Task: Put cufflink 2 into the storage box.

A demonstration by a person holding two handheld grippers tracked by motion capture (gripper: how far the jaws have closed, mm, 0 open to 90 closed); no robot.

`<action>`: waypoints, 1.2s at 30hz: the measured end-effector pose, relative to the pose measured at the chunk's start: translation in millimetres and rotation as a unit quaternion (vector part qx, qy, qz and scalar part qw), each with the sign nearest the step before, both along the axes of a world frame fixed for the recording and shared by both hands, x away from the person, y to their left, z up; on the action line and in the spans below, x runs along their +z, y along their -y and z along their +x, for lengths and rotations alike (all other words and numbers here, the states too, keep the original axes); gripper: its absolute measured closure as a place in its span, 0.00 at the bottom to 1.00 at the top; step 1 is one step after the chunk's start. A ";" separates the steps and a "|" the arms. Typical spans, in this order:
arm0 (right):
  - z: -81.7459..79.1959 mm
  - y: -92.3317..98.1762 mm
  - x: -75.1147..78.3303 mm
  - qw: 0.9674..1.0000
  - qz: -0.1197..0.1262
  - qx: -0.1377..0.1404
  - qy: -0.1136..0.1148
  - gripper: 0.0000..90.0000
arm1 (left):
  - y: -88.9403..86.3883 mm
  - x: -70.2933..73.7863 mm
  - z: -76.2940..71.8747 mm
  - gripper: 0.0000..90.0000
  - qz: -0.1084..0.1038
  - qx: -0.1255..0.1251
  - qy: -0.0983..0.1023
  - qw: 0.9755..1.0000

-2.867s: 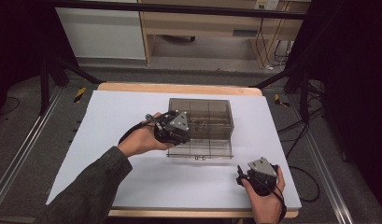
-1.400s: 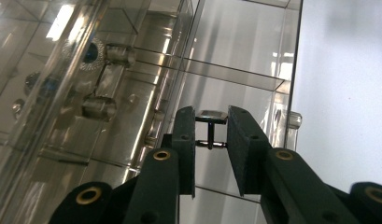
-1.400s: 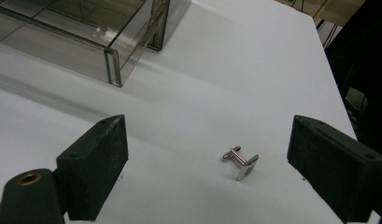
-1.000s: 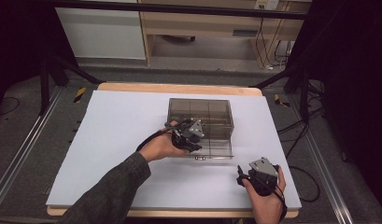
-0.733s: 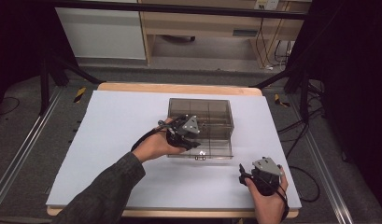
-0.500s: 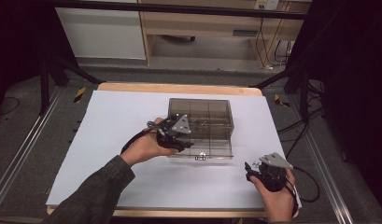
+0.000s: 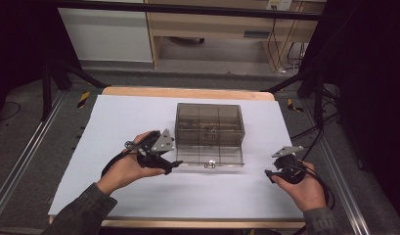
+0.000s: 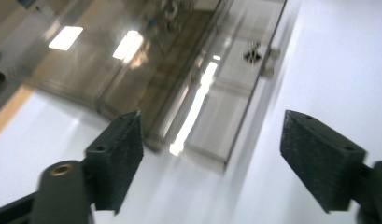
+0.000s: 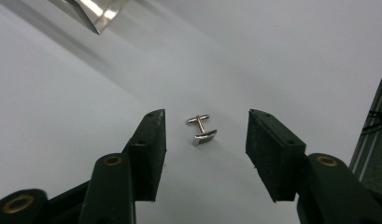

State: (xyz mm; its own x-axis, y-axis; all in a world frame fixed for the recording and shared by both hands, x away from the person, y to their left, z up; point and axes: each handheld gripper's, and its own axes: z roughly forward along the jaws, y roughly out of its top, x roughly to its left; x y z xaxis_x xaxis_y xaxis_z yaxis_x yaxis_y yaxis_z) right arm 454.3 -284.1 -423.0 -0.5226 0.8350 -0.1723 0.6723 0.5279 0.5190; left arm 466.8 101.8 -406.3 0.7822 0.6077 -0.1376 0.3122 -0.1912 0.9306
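— Right tongs [image 9: 205, 140], jaws just closing, not yet gripping, framed around a small silver cufflink [image 9: 201, 129] lying on the white counter [image 7: 114, 122], ready for a pickup.

— Left tongs [image 8: 212, 161]?

— Just opening, empty, beside the smoky clear plastic compartment box [image 7: 210, 128], near its front lid. Nothing blocking the cufflink.

My left gripper [image 7: 174, 165] lies low, held in my left hand [image 7: 126, 166], jaws pointing right; they have just been opening and stand wide with nothing between them. My right gripper [image 7: 267, 173], in my right hand [image 7: 305, 188], points left; its jaws, just closing, remain apart.
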 end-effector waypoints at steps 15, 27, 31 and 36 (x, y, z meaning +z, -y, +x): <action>27.7 -1.9 -12.9 0.996 -0.032 0.031 -0.077 0.60 | -50.5 -34.6 -5.4 0.13 0.004 0.050 -0.020 0.999; 38.2 1.2 -21.5 0.993 -0.028 0.035 -0.110 0.77 | -56.9 -35.2 -5.0 0.14 0.001 0.053 -0.023 0.998; 38.6 1.3 -23.1 0.992 -0.028 0.041 -0.114 0.83 | -57.2 -35.3 -5.0 0.14 -0.001 0.055 -0.025 0.998; 37.9 0.6 -22.2 0.992 -0.030 0.040 -0.112 0.86 | -57.5 -34.4 -5.8 0.14 -0.001 0.051 -0.025 0.998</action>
State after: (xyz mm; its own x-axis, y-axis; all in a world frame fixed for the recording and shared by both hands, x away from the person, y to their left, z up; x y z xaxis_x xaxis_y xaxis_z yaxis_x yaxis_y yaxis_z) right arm 492.2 -284.7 -445.2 -0.6182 0.7805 -0.0929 0.7216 0.6104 0.3267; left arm 461.0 159.3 -440.7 0.7088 0.6830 -0.1764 0.3759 -0.1541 0.9138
